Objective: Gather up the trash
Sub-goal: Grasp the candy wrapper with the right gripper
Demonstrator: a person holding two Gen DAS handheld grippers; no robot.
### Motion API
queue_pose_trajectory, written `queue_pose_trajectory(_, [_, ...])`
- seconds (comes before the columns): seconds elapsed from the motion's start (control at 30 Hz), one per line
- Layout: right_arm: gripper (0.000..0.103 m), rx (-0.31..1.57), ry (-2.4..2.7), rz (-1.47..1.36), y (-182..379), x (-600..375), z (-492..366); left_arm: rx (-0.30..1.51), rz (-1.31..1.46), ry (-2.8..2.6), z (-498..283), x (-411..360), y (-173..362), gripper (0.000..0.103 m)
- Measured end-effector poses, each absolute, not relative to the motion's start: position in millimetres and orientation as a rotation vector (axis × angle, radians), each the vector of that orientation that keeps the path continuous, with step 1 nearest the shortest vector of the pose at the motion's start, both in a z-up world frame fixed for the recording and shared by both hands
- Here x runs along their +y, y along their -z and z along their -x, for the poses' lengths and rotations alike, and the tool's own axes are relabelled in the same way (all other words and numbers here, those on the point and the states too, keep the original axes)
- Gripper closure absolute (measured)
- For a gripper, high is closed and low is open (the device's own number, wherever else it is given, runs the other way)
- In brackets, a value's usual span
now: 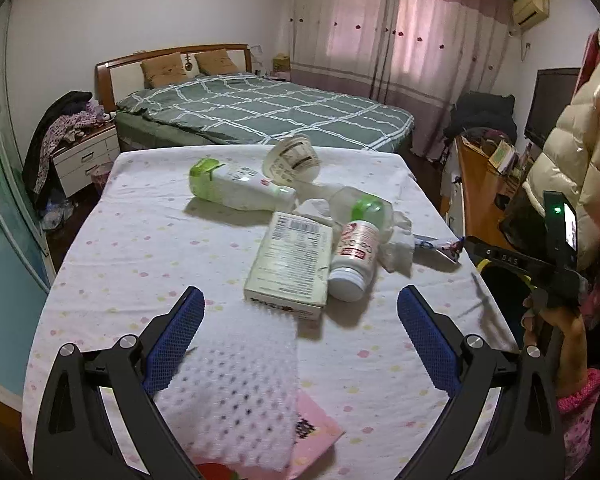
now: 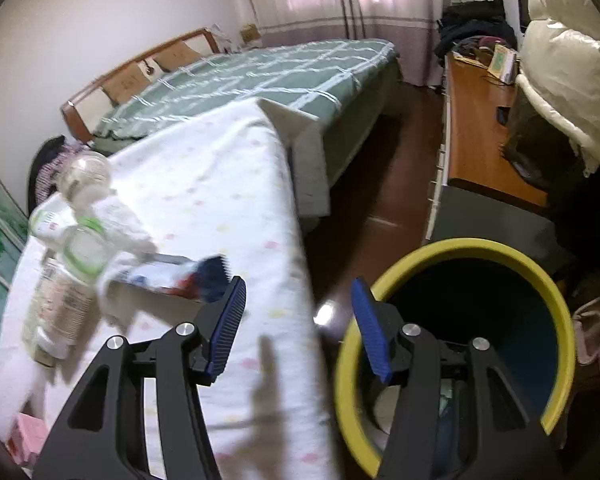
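A bedroom table (image 1: pixel 140 240) under a dotted cloth holds bottles, a box (image 1: pixel 288 264) and tissue. The left hand-held gripper (image 1: pixel 300 308) hovers wide open, empty; the right hand-held gripper (image 2: pixel 298 300), half-open, empty, hangs beside a yellow-rimmed bin (image 2: pixel 556 300).

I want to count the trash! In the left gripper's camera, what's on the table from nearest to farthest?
White foam sheet → white box → green-capped white bottle → paper cup
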State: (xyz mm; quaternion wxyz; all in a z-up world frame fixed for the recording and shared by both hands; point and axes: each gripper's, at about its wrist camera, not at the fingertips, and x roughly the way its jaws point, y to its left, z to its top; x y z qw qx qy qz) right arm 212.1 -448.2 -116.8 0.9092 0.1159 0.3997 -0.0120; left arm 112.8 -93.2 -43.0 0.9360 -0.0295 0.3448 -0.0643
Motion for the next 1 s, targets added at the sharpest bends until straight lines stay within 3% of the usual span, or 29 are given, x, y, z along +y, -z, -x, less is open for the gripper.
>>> queue_pose_trajectory(0.2, [0.049,0.818,-0.067,-0.205,109.0,-427.7,-219.5,0.688,0.081,0.132,-106.5,-87.4,37.4,0.007])
queue_pose_trajectory(0.4, [0.032,0.847,-0.236,-0.128,115.0,-402.7,-241.3,0.687,0.086,0.131,-103.1,-84.9,36.0,0.007])
queue_pose_trajectory(0.67, [0.032,0.885,-0.246,-0.083,128.0,-389.4,-245.9,0.691,0.087,0.140,-103.1,-84.8,36.7,0.007])
queue_pose_trajectory(0.97, [0.050,0.882,-0.254,-0.061,124.9,-372.3,-215.9,0.691,0.099,0.145,-103.0,-85.1,36.5,0.007])
queue_pose_trajectory(1.0, [0.056,0.884,-0.248,-0.062,126.4,-371.3,-213.4,0.689,0.098,0.146,-102.4,-85.8,36.3,0.007])
